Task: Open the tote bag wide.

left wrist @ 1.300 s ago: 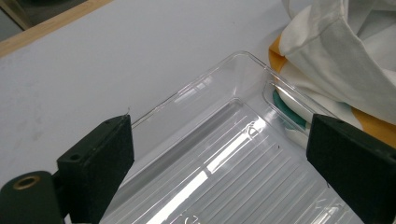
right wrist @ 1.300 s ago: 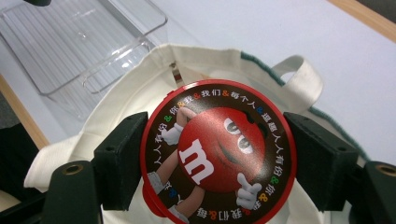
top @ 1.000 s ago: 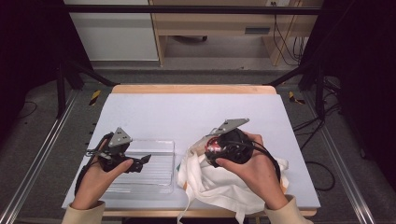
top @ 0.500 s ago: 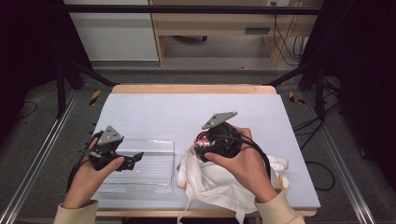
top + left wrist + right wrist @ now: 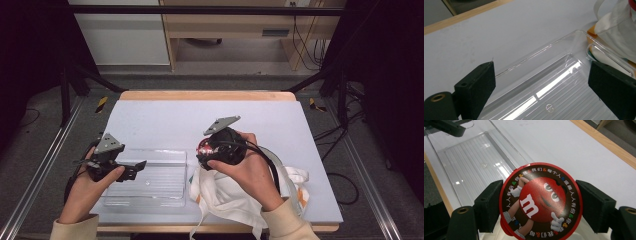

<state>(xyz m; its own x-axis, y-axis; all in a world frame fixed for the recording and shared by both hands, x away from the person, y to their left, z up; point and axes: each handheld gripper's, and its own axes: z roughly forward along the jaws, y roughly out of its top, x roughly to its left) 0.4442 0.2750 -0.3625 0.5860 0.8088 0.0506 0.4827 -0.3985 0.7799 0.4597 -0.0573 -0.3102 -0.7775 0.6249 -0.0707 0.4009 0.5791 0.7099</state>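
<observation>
At the left of the table, the left tongs hang over the near-left part of a clear plastic tray, their jaws spread wide with nothing between them; in the left gripper view the ribbed tray floor lies bare in the gap. The tray sits flat on the pale table surface near the front edge. Just right of the tray lies a crumpled white cloth bag with loose straps, its left edge touching or nearly touching the tray's right wall. Above that bag, the right tongs are clamped on a round red tin, one jaw pressed to each side of it. The tin's printed lid, with a red cartoon candy figure and a ring of small characters, faces the right gripper view. In the high view the tin shows as a red spot at the front of the right tongs, lifted off the table between tray and bag.
</observation>
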